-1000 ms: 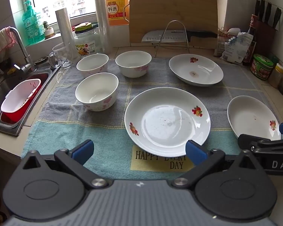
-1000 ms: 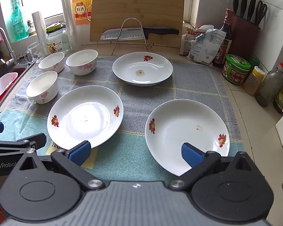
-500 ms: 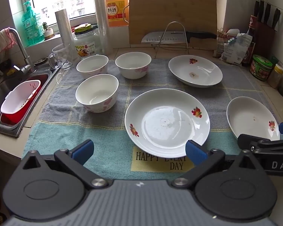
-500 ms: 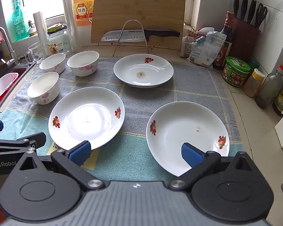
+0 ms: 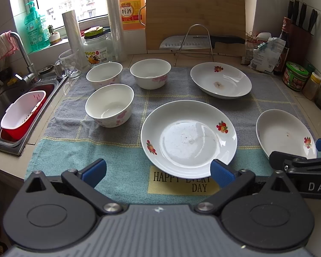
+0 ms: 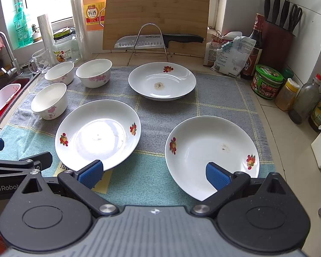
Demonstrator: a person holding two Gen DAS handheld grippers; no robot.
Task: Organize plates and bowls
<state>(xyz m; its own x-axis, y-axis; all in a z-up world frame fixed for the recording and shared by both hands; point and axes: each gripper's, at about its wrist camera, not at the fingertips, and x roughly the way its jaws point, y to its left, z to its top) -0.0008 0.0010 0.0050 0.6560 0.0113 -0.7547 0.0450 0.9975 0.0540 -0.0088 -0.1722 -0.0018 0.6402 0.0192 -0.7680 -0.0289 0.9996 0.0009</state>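
Left gripper [image 5: 158,172] and right gripper [image 6: 153,176], both spread wide and empty, poised above teal-and-grey towel [image 6: 220,94]; white flower-printed ceramic plates [image 6: 211,155] and bowls [image 5: 109,105] just ahead.

Glazed china on nubbly cloth

My plates [image 6: 98,132] and bowls [image 5: 109,105] look like glossy white ceramic, throwing window glare; the towel [image 6: 220,98] under them is matt, rough terry cloth. Behind stand a smooth wooden cutting board [image 6: 156,10], a shiny steel knife [image 6: 139,41] and a wire metal rack [image 6: 148,40].
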